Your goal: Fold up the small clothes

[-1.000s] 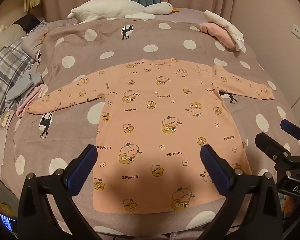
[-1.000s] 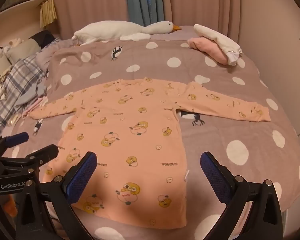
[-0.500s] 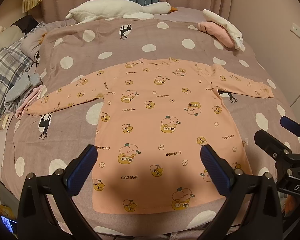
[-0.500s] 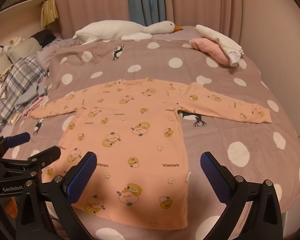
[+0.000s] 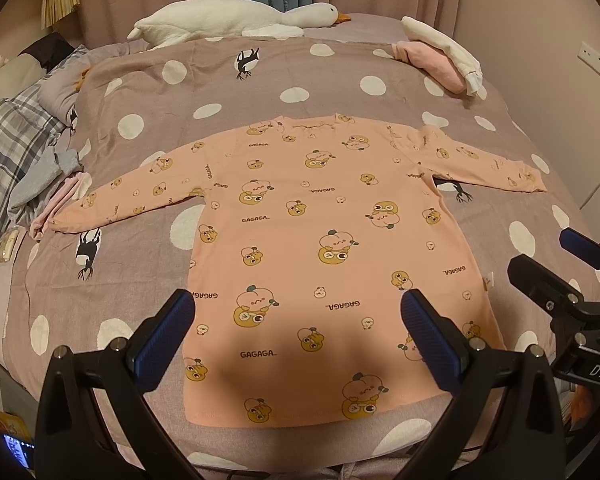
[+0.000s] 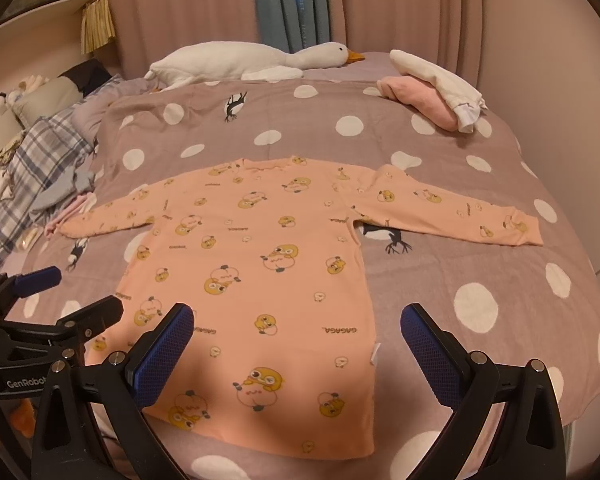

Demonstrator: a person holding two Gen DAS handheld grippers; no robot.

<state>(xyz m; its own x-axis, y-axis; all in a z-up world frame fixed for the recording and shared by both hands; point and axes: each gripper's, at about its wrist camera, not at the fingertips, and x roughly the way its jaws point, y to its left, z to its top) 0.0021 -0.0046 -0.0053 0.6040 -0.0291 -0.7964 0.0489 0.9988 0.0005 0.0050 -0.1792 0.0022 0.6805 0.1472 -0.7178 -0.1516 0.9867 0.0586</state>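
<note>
Peach long-sleeved child's top (image 5: 324, 248) (image 6: 256, 276) with cartoon prints, spread flat on its back across the middle of the frame, both sleeves stretched out to the sides, hem nearest the cameras. Beneath it, a bed covered by a mauve duvet (image 5: 340, 64) (image 6: 460, 280) with white dots. Left tongs (image 5: 298, 320) at lower centre of the left wrist view, released wide, blue pads hovering over the hem area, grasping nothing. Right tongs (image 6: 296, 332) at lower centre of the right wrist view, likewise spread wide and empty, over the top's lower right edge. White goose plush (image 5: 236, 20) (image 6: 252, 60) lying along the far edge of the bed at upper centre. Pink and white folded clothes (image 5: 440, 60) (image 6: 436, 92) at upper right. Plaid fabric (image 5: 8, 148) (image 6: 32, 172) heaped at left.
</note>
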